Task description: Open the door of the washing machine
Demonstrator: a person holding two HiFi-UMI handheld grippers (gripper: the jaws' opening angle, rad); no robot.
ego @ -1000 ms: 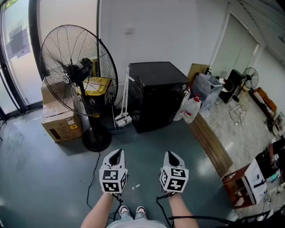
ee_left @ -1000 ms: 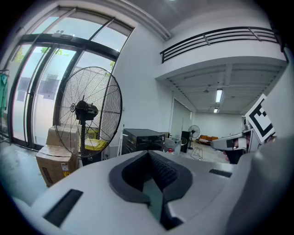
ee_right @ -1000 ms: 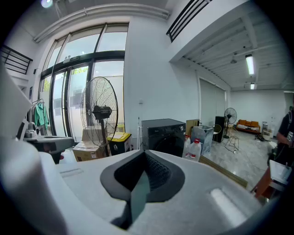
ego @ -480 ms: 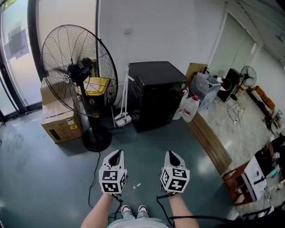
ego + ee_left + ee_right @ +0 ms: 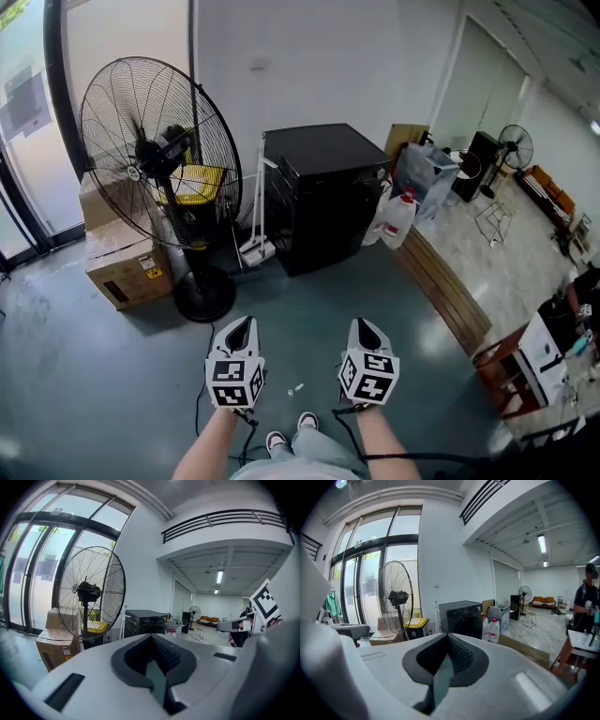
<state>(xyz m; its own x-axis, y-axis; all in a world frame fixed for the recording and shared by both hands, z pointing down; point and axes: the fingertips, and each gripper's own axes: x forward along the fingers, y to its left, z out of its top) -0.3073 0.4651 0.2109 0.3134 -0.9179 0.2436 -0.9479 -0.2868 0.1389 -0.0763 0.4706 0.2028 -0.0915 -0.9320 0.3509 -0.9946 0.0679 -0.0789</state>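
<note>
Approach stage, with the door not yet reached. Along the far wall stand a tall fan [image 5: 155, 155] at left, the black washer [image 5: 323, 192] at centre with its front towards the person, a cardboard box [image 5: 117, 267] at far left beside the fan's base, and two jugs [image 5: 398, 220] just right of the washer. Near the person, over bare floor, the left gripper [image 5: 243, 325] and right gripper [image 5: 364, 327] are held side by side, both pointing towards the washer. Each has its jaws clenched together with nothing between them. The washer lies well apart from both, far and slightly left of the midline between them. The right gripper view shows it dead ahead, with its round door [image 5: 464, 625] closed. The left gripper view places it ahead and a little to the right. The next move probably calls for walking closer, lowering one gripper to the door's edge or handle, parting its jaws there, then gripping and pulling outwards. From this range the handle's side cannot be made out.
</note>
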